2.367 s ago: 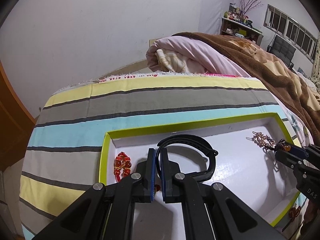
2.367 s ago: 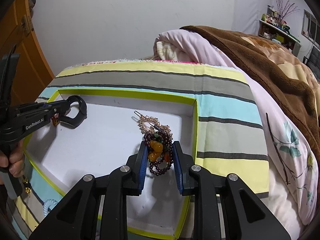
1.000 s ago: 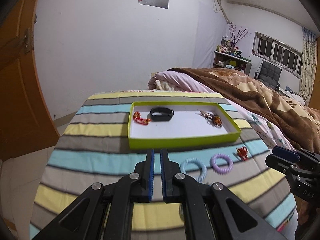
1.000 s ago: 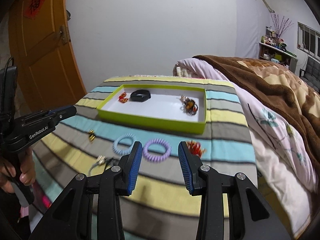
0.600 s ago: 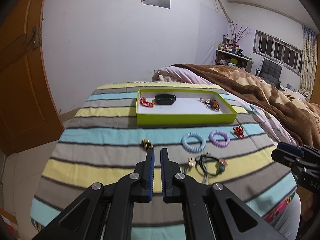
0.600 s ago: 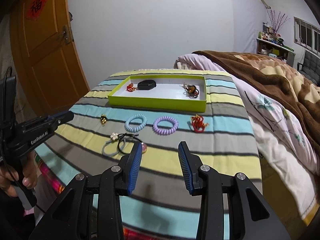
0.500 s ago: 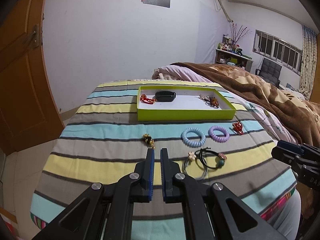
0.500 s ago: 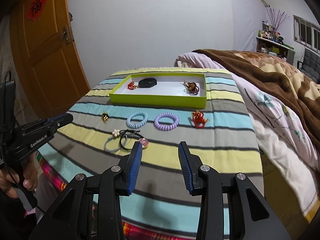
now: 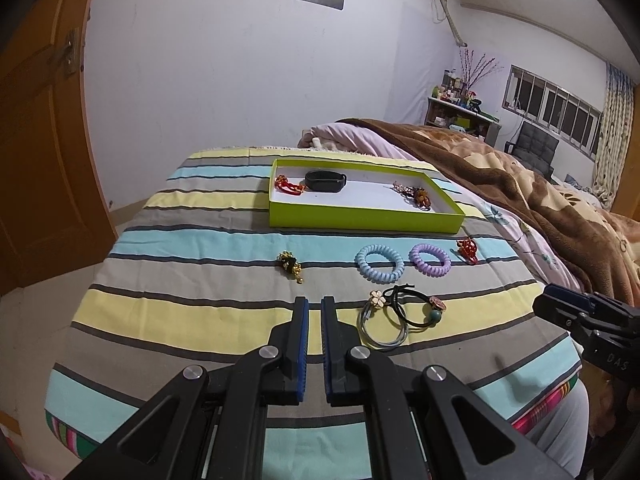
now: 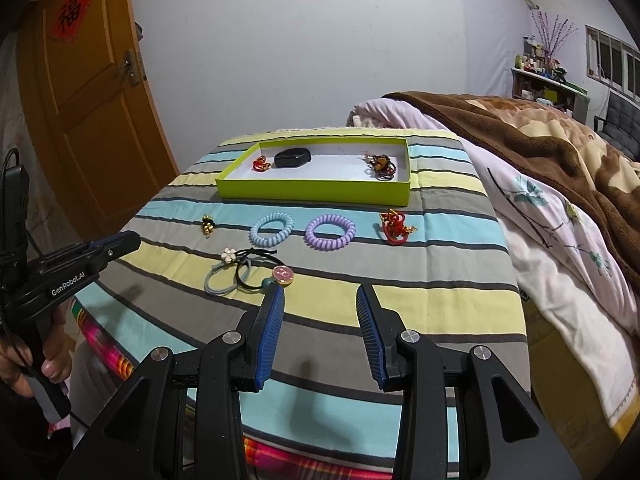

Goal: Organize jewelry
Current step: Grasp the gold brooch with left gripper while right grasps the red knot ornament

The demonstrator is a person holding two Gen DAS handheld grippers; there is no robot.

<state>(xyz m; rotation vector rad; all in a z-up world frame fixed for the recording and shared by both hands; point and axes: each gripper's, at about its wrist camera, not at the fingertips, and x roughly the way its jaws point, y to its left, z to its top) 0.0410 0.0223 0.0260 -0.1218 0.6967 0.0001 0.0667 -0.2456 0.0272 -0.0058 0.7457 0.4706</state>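
Note:
A green tray (image 9: 360,220) sits far back on the striped cloth, holding a red charm (image 9: 288,186), a black band (image 9: 325,181) and a beaded bracelet cluster (image 9: 416,196). In front of it lie a gold-black charm (image 9: 291,266), a blue coil tie (image 9: 380,263), a purple coil tie (image 9: 430,260), a red knot charm (image 9: 467,249) and tangled hair ties (image 9: 396,312) with a flower. My left gripper (image 9: 314,302) is shut and empty, just left of the tangled ties. My right gripper (image 10: 320,292) stands open and empty over the near stripes, right of the ties.
A brown blanket and pink quilt (image 10: 540,184) are heaped to the right of the cloth. An orange door (image 10: 88,92) stands at the left. A hand (image 10: 28,364) holds the left gripper's handle low at the left edge.
Both grippers have pulled back from the tray to the near side of the cloth, leaving the black band and beaded bracelet inside it. In the last half second they barely move.

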